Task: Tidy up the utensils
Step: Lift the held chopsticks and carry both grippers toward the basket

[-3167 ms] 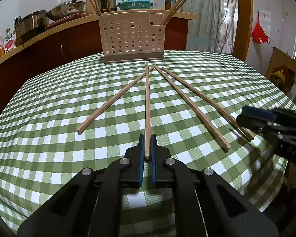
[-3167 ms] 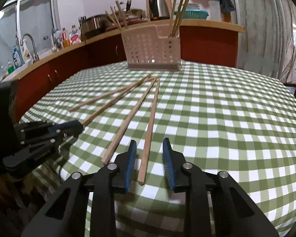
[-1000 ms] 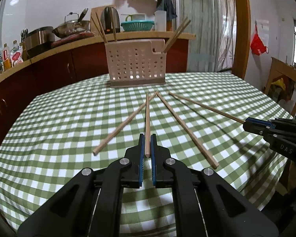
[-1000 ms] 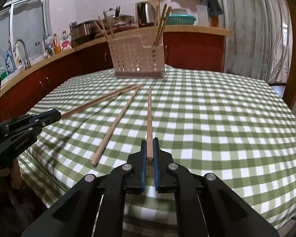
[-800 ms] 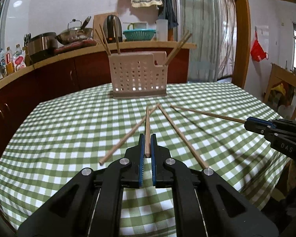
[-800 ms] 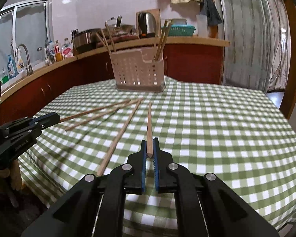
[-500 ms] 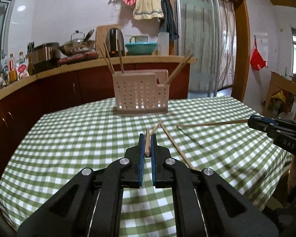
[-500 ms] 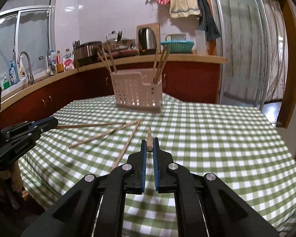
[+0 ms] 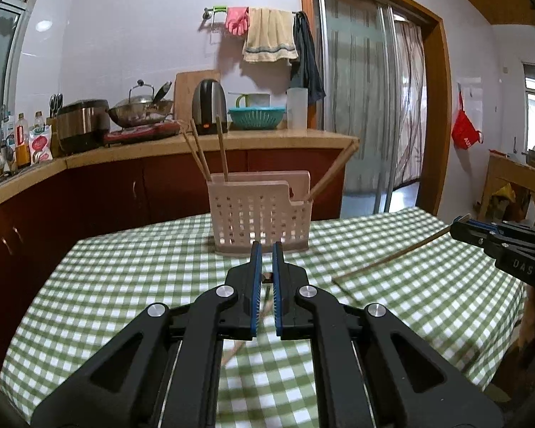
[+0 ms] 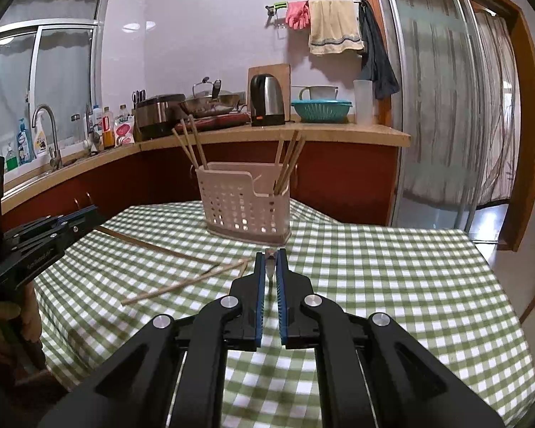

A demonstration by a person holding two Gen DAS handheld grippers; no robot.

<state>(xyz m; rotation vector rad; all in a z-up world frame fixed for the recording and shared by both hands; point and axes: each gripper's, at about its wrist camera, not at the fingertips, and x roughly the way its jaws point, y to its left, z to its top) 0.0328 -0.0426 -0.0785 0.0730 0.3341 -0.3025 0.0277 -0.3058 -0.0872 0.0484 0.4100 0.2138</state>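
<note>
Pale tiled wall (image 9: 132,35) behind a dark-red cabinet counter (image 9: 125,185); sliding glass door (image 10: 442,107) in a wooden frame; window (image 10: 35,82) above the sink.

Two wooden chopsticks (image 10: 182,283) on cloth; others upright in holder (image 10: 244,201)

The worktop's cloth (image 9: 132,285) is checked green and white. The holder (image 9: 258,223) is pale pink-beige plastic pierced with rows of holes, and the chopsticks (image 10: 182,287) are light brown wood. Both grippers, left (image 9: 264,249) and right (image 10: 271,258), are black with blue jaw pads and silver screws. The cabinets (image 10: 342,182) are dark red-brown under a tan top. The colander (image 9: 256,117) is teal.
</note>
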